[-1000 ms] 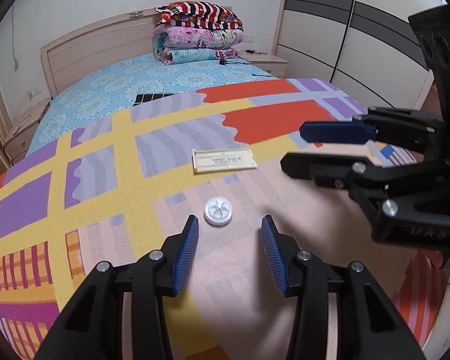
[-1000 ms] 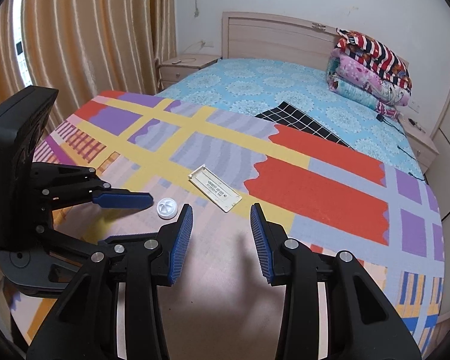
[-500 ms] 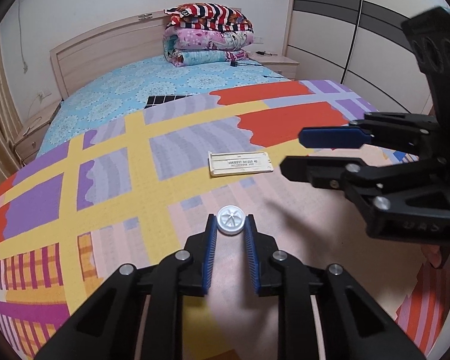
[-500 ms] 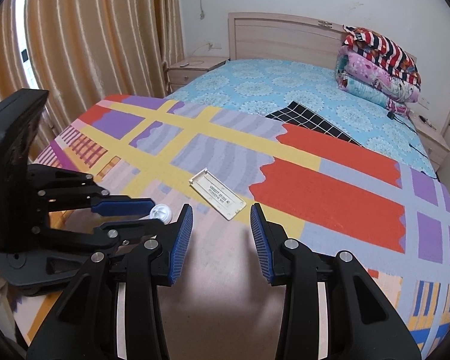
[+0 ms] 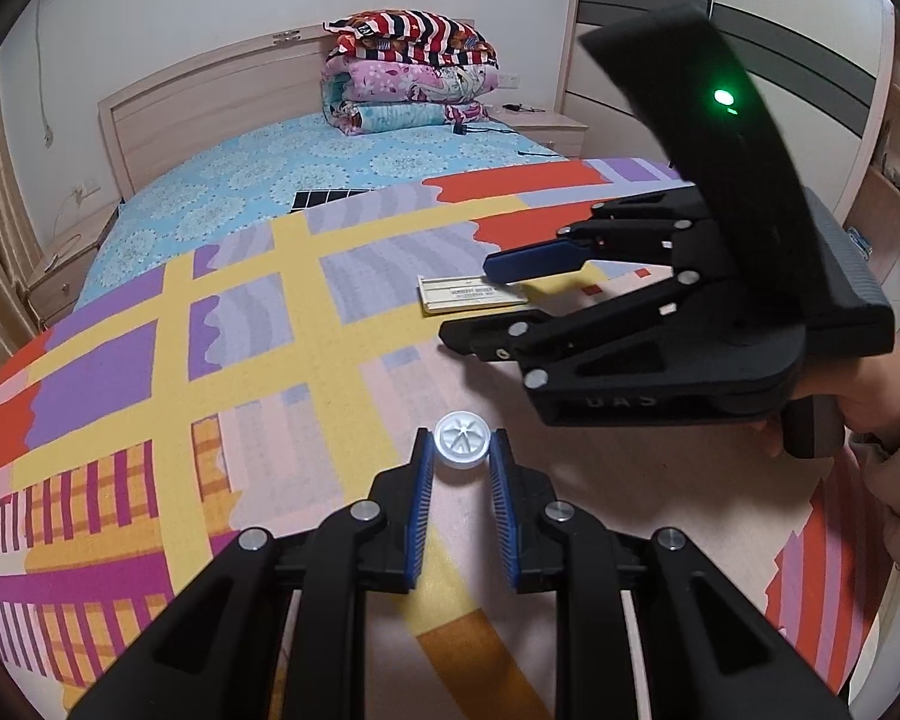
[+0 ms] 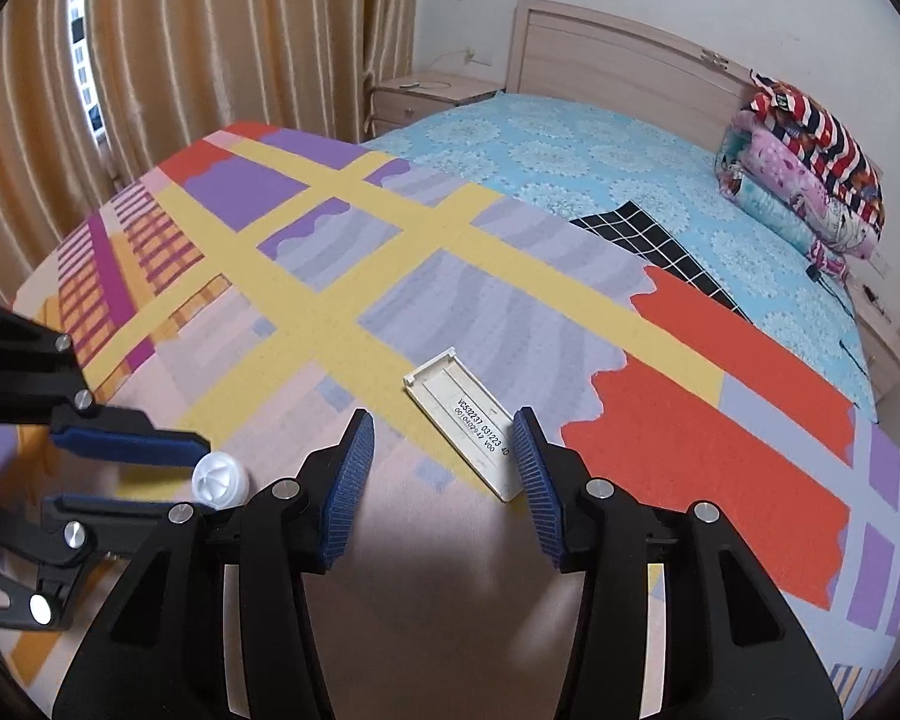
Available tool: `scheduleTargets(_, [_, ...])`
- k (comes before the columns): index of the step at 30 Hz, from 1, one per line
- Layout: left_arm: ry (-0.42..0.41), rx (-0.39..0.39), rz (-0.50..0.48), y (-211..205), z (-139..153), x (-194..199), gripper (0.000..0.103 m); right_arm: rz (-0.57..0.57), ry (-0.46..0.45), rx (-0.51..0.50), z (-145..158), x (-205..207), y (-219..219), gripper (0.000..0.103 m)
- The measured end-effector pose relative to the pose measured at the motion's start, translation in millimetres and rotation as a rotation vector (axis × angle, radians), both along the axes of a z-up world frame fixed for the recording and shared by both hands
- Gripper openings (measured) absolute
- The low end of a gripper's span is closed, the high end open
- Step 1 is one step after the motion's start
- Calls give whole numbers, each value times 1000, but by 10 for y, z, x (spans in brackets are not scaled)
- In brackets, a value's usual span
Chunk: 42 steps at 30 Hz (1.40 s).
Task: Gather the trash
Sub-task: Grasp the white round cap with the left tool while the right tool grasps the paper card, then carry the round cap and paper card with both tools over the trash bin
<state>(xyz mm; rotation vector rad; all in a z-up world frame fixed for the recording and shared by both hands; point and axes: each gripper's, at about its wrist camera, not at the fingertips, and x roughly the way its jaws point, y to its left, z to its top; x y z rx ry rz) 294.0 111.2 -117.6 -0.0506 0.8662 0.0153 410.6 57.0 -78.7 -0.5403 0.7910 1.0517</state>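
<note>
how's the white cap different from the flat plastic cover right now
The white cap is round with a spoked face; the flat plastic cover is a long cream rectangle with printed code. The white cap is clamped in the left hand-held gripper; the flat plastic cover lies free on the blanket, between the fingers of the open right hand-held gripper. The cap looks smaller. Both are pale plastic scraps.

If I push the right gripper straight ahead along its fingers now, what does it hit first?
Most likely the flat white plastic cover lying on the patchwork blanket: it sits just ahead of the open right gripper, toward its right finger. Height above it is unclear.
</note>
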Motion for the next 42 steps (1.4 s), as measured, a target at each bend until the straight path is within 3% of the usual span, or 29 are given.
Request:
scheduleTargets(5, [-13, -6, -5, -8, 51, -66, 18, -10, -5, 22, 55, 37, 9, 48])
scheduleTargets(9, [-20, 2, -10, -6, 86, -96, 18, -11, -54, -33, 10, 49, 82, 48])
scheduleTargets(13, [-31, -4, -11, -14, 137, -149, 18, -27, 8, -14, -4, 136, 48, 48])
scheduleTargets(17, [-40, 6, -10, -41, 178, -207, 18, -46, 21, 1, 5, 128, -14, 25])
scheduleTargets(23, [-53, 29, -19, -84, 244, -357, 18, -35, 35, 1, 12, -29, -105, 24])
scheduleTargets(29, [-81, 43, -24, -152, 389, -521, 18, -56, 40, 83, 209, -261, -318, 24])
scheduleTargets(42, [-109, 100, -70, -472, 516, -1083, 18, -102, -6, 41, 443, -987, -830, 24])
